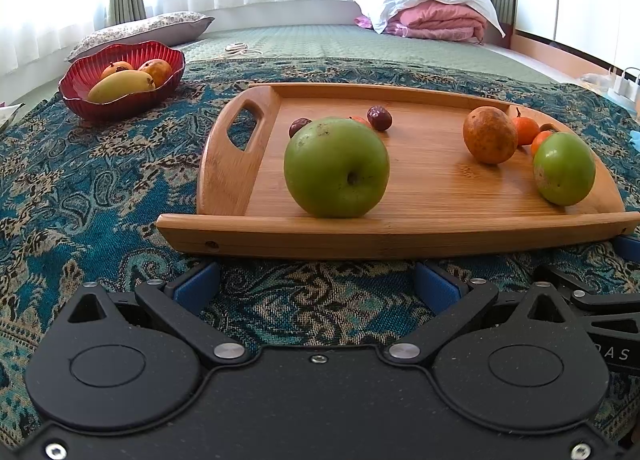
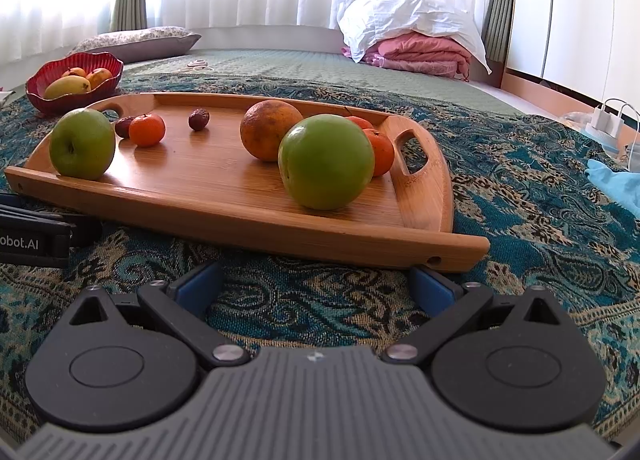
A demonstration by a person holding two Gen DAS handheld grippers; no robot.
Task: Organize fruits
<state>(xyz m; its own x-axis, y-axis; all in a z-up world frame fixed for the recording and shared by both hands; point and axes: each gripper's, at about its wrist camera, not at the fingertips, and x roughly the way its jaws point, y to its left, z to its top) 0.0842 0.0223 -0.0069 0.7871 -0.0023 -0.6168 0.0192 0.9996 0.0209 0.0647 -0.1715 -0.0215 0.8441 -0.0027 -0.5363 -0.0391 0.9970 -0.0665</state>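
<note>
A wooden tray (image 1: 420, 227) (image 2: 240, 215) lies on the patterned cloth and holds loose fruit. A green apple (image 1: 337, 167) (image 2: 82, 143) sits at its near left, a second green apple (image 1: 564, 168) (image 2: 326, 161) at its near right. A brownish orange (image 1: 490, 134) (image 2: 270, 129), small tangerines (image 2: 147, 130) (image 1: 525, 130) and dark dates (image 1: 379, 117) (image 2: 199, 119) lie behind them. A red bowl (image 1: 120, 99) (image 2: 72, 99) at the far left holds a mango (image 1: 120, 85) and two orange fruits. My left gripper (image 1: 318, 288) and right gripper (image 2: 316, 288) are both open and empty, just short of the tray's front edge.
The cloth (image 1: 80, 187) covers a bed. A pillow (image 1: 144, 29) lies behind the bowl, and folded pink and white bedding (image 1: 432, 7) at the far right. A light blue cloth (image 2: 616, 183) and white bags (image 2: 608, 119) lie to the right.
</note>
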